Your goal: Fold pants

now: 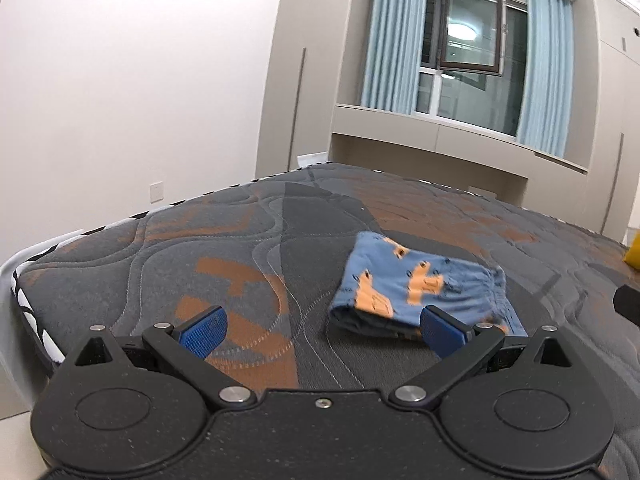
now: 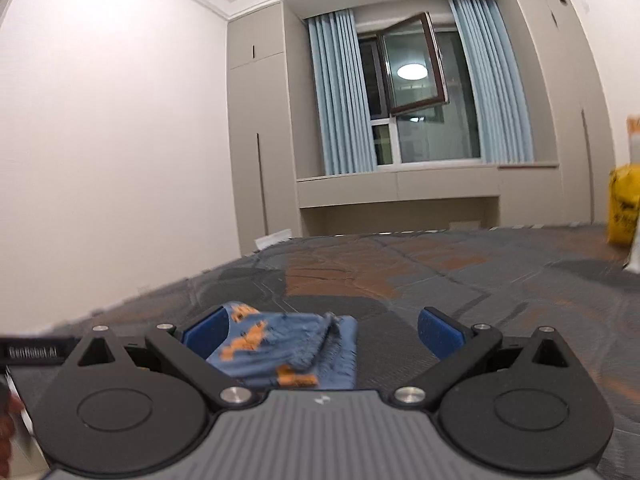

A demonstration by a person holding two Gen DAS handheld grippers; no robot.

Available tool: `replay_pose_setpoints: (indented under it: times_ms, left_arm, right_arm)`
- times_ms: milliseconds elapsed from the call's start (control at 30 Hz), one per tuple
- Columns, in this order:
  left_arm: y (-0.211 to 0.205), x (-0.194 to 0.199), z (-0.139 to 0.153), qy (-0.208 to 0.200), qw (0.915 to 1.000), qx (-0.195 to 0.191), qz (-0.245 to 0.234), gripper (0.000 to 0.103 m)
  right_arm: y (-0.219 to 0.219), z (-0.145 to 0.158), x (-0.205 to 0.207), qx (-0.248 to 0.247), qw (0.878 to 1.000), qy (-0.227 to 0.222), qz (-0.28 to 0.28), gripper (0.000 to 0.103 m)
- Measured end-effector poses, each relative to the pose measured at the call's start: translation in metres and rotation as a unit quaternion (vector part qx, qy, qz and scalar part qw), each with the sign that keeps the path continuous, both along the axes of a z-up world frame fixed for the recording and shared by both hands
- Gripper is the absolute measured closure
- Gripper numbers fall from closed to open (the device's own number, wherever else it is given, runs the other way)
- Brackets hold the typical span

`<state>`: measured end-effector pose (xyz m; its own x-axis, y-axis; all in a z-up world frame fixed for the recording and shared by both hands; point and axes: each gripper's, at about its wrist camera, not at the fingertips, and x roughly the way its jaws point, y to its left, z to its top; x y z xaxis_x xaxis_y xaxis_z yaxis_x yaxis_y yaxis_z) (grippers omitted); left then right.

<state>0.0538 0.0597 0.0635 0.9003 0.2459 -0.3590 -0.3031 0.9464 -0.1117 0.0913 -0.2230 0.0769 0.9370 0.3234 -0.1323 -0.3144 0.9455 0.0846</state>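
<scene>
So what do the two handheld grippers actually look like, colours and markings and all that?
Both grippers have matte black linkage arms with silver pivot screws, round black side discs, and blue textured pads on the fingers. The left gripper has a speckled black body. The right gripper has a ribbed grey body bearing a small white logo. A black label with white lettering sits at the right view's left edge.

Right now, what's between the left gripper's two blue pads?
Only bare mattress; the folded pants lie beyond the left gripper, by its right pad, in its own view.
</scene>
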Motion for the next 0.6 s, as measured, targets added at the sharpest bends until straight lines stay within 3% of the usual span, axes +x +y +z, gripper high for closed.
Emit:
replay_pose_setpoints:
  times_ms: [233,600]
  left_arm:
    - [-0.015,-0.027,-0.014,-0.010,0.9989,0.019,-0.042,0.001]
    - [-0.011,-0.046,-0.035,-0.004,0.9979,0.033,-0.056,0.001]
  right_arm:
    - [-0.003,-0.020,-0.038,-0.010,1.000,0.012,-0.020,0.000]
    - [-0.005,-0.044,-0.062,-0.015,0.998,0.033,-0.046,0.000]
